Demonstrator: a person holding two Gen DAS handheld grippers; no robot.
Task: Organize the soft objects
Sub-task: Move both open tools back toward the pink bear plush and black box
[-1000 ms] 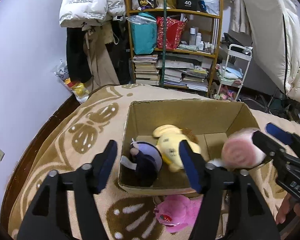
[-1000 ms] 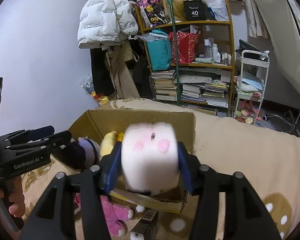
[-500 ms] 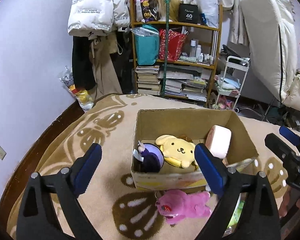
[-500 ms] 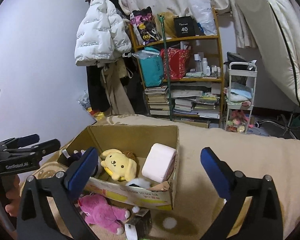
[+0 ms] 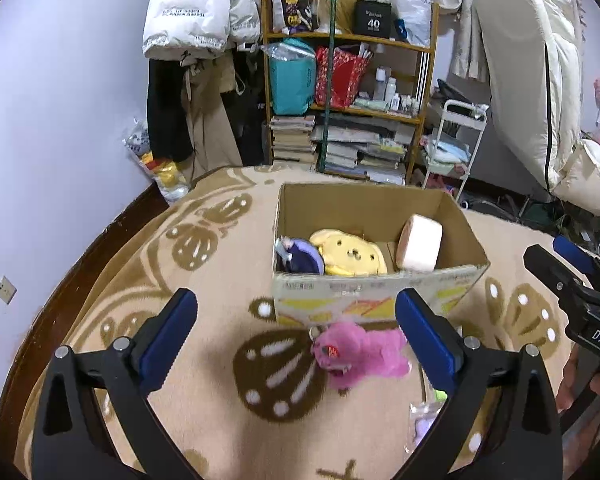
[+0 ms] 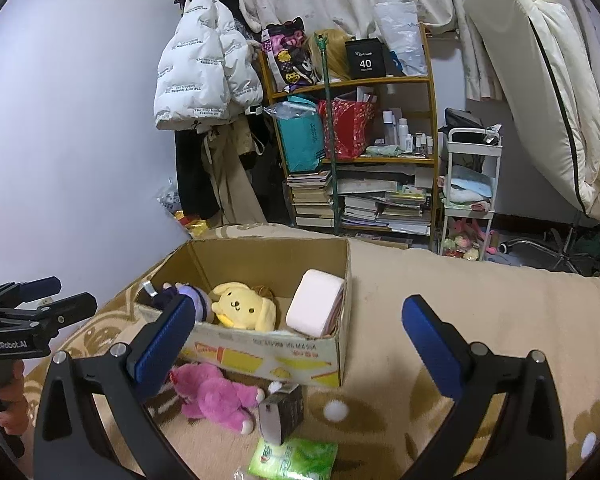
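My left gripper (image 5: 296, 320) tilts down over the patterned blanket (image 5: 204, 264), its jaws having just been opening and now standing wide with nothing pressed between them; the pink plush (image 5: 358, 350) lies on the blanket in the gap, touched by neither pad. My right gripper (image 6: 298, 322) points more shallowly toward the cardboard box (image 6: 268, 354), its jaws likewise just spread to their widest and holding nothing. The pale pink cube cushion (image 6: 316, 308) rests inside the box against its right wall, beside the yellow dog plush (image 6: 244, 310) and a dark purple plush (image 6: 188, 298) at the left end. The right view alone shows a small dark box (image 6: 282, 412) and a green packet (image 6: 294, 460) on the blanket in front of the carton, and a hand gripping the left tool's handle at the frame's left edge. The left view alone shows the right tool's black fingers from the side.
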